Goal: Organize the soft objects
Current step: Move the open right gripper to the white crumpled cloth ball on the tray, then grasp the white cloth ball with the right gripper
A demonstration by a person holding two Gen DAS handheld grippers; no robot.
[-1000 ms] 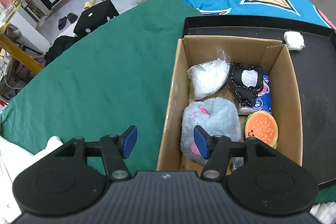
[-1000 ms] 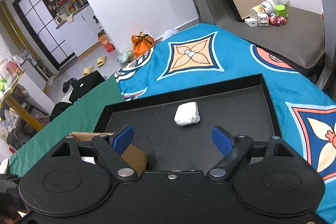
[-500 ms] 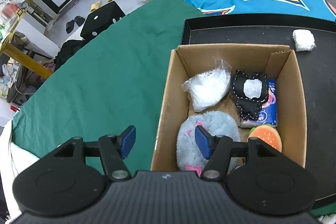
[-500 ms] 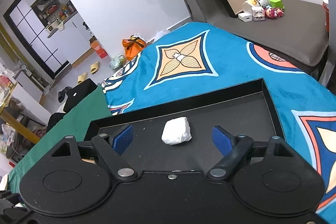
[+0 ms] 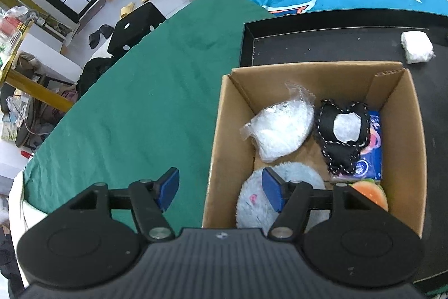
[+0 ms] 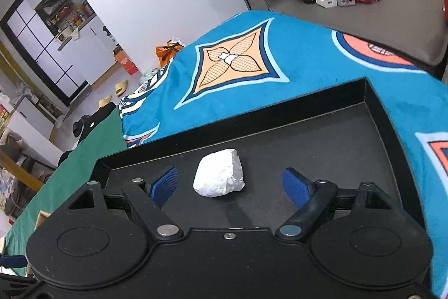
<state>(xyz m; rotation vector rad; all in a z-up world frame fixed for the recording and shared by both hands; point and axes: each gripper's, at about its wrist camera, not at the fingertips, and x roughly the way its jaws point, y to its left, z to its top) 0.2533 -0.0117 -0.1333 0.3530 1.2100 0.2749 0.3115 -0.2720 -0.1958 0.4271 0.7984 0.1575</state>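
Observation:
A cardboard box [image 5: 224, 131] stands in a black tray [image 5: 308, 44]. It holds a grey plush mouse [image 5: 252, 203], a clear bag of white stuffing [image 5: 282, 128], a black heart pouch [image 5: 341, 136], a blue tissue pack [image 5: 372, 161] and a burger plush [image 5: 369, 189]. My left gripper [image 5: 221, 189] is open and empty above the box's left wall. A white wrapped bundle [image 6: 219, 177] lies on the tray [image 6: 322, 136]; it also shows in the left wrist view [image 5: 417, 46]. My right gripper [image 6: 231, 185] is open, its blue pads [image 6: 165, 184] on either side of the bundle, not touching it.
The tray rests on a green cloth [image 5: 140, 102] and a blue patterned blanket [image 6: 280, 60]. A grey bench [image 6: 392, 13] behind holds small toys and a jar. The floor at left has slippers, bags and a black stool [image 5: 134, 27].
My right gripper has moved forward and down toward the white bundle, which now sits between its pads. My left gripper has drawn back and risen over the box.

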